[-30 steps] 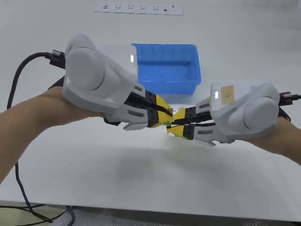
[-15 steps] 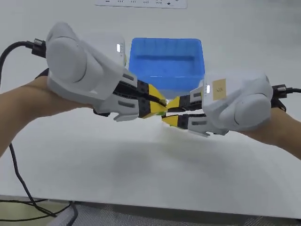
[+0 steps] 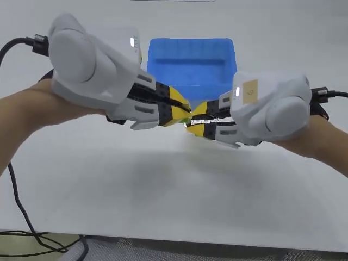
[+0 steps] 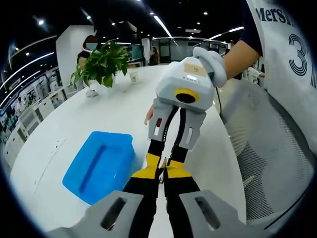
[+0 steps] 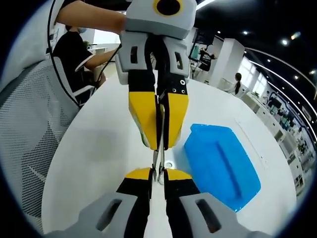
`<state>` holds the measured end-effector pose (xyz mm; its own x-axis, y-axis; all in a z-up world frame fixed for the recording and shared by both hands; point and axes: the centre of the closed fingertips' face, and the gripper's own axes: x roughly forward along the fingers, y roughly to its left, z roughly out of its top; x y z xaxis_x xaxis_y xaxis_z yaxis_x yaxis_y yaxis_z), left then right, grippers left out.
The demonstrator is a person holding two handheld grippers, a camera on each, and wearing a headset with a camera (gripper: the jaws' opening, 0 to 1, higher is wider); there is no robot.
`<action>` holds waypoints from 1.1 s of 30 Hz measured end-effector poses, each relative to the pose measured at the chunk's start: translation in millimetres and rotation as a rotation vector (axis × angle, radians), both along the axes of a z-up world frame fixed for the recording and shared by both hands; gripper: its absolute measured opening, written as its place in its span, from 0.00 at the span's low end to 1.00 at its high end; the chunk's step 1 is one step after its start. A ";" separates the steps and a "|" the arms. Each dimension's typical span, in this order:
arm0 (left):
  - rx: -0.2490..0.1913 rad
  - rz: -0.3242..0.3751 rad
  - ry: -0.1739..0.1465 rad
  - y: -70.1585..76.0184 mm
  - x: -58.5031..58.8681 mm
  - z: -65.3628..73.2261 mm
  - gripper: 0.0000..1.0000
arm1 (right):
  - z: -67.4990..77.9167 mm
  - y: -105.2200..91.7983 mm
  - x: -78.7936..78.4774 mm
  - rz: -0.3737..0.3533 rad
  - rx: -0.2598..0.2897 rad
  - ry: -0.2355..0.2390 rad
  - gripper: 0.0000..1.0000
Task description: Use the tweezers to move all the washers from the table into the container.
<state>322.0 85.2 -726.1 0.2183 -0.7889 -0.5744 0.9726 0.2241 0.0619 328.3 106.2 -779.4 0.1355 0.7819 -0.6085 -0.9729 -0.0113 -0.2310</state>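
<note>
Left tongs [image 3: 184, 110] and right tongs [image 3: 197, 118] meet tip to tip, both pinching the thin tweezers [image 5: 158, 158]. What looks like a washer [image 5: 170, 164] lies below on the counter [image 3: 163, 185], just near of the blue container [image 3: 190, 60]. An uneven release could twist or drop the tweezers.

A white shirt [image 4: 277, 84] bears dark letters, "Mers…", cut off at the edge, and a big "3" below. The yellow label [image 3: 250, 91] on the right gripper [image 3: 190, 119] carries a mark too small to read.
</note>
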 end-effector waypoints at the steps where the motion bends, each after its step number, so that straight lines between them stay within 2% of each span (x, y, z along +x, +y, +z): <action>1: -0.001 0.001 -0.001 0.4 0.5 0.2 0.07 | 0.2 0.3 0.8 -0.002 0.001 -0.001 0.10; 5: -0.004 0.005 -0.005 2.1 3.2 -0.3 0.07 | -0.6 1.2 3.5 -0.009 0.003 0.002 0.10; 15: -0.017 0.021 0.025 2.6 5.3 -0.5 0.07 | -5.9 0.1 5.4 -0.015 -0.015 0.029 0.10; 17: -0.024 0.033 0.047 2.5 7.3 -0.5 0.07 | -5.1 0.7 5.0 -0.011 -0.012 0.034 0.12; 19: -0.023 0.037 0.056 2.9 10.0 0.0 0.07 | -3.6 2.4 4.5 -0.003 -0.006 0.035 0.16; 20: -0.023 0.043 0.075 3.2 11.0 -0.2 0.07 | -2.7 3.8 3.5 0.003 0.000 0.041 0.17; 22: -0.022 0.043 0.088 3.3 13.0 -0.1 0.07 | -2.3 4.8 5.1 0.007 -0.002 0.028 0.16; 23: -0.025 0.046 0.111 3.0 13.5 -0.4 0.07 | -2.5 4.7 5.1 0.008 -0.004 0.029 0.15; 25: -0.022 0.041 0.119 2.7 15.5 -0.5 0.07 | -2.8 4.6 6.4 -0.001 -0.003 0.052 0.14; 28: -0.023 0.036 0.160 2.4 16.8 -2.2 0.08 | -3.3 3.2 8.4 -0.004 -0.007 0.054 0.12; 33: -0.023 0.030 0.187 2.2 20.0 -4.3 0.08 | -3.6 3.8 8.5 -0.014 -0.002 0.089 0.10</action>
<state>342.0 87.5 -730.4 0.1334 -0.7970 -0.5890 0.9594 0.2528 -0.1247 336.9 110.0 -783.0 0.0921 0.7792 -0.6199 -0.9896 0.0026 -0.1438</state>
